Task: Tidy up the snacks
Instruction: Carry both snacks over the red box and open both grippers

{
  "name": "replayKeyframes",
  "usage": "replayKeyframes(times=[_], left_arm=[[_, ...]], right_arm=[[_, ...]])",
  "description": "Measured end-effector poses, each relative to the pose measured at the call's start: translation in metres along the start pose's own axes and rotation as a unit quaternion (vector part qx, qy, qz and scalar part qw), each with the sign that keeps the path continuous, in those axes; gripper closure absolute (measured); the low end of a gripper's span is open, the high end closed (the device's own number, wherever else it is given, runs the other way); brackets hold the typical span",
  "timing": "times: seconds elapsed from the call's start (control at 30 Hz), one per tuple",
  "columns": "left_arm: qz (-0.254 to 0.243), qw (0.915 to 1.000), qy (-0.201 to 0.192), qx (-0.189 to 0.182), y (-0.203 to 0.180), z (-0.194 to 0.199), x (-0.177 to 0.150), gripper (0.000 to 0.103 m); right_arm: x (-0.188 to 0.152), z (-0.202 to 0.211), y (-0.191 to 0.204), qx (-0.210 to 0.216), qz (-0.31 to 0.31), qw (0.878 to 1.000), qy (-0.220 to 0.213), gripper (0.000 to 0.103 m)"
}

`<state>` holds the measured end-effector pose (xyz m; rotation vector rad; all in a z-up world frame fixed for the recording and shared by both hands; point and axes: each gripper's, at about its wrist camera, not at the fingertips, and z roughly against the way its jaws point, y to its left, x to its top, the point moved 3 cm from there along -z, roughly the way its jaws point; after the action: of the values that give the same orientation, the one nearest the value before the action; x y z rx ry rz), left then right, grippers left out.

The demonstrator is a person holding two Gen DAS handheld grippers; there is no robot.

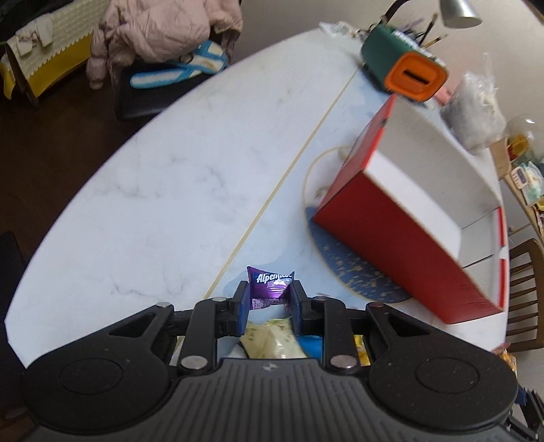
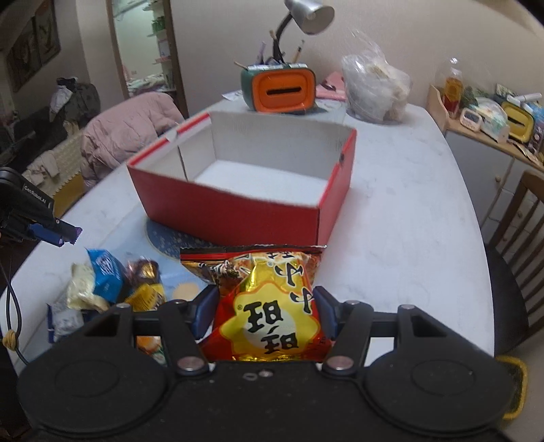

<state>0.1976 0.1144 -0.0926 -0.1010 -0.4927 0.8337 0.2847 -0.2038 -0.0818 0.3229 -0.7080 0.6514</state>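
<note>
My left gripper (image 1: 269, 293) is shut on a small purple candy wrapper (image 1: 270, 284), held above the white marble table (image 1: 153, 176). In the right wrist view that same left gripper (image 2: 69, 235) shows at the left edge with the purple candy (image 2: 75, 234) sticking out of its tips. My right gripper (image 2: 266, 301) is shut on a red and gold snack bag (image 2: 268, 306), lifted in front of the open red box (image 2: 238, 210). The red box (image 1: 401, 244) stands to the right of the left gripper, its white inside bare. A pile of loose snacks (image 2: 108, 285) lies on the table at lower left.
A green and orange container (image 2: 282, 88) with pens stands behind the box under a desk lamp (image 2: 306, 13). A clear plastic bag (image 2: 374, 88) sits at the back right. A blue round mat (image 1: 353, 268) lies under the box. A wooden chair (image 2: 516, 244) stands by the table's right edge.
</note>
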Motion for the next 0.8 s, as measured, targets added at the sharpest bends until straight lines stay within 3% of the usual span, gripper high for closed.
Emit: replayKeyframes(times=[0.37, 0.8], left_arm=[[-0.04, 0.9981, -0.039, -0.025, -0.059, 0.039, 0.017, 0.079], [-0.12, 0.9911, -0.045, -0.036, -0.135, 0.036, 0.058, 0.079]], right_arm=[[0.051, 0.01, -0.008, 0.03, 0.03, 0.999, -0.029, 0.043], [0.099, -0.002, -0.022, 0.032, 0.042, 0.998, -0.041, 0.043]])
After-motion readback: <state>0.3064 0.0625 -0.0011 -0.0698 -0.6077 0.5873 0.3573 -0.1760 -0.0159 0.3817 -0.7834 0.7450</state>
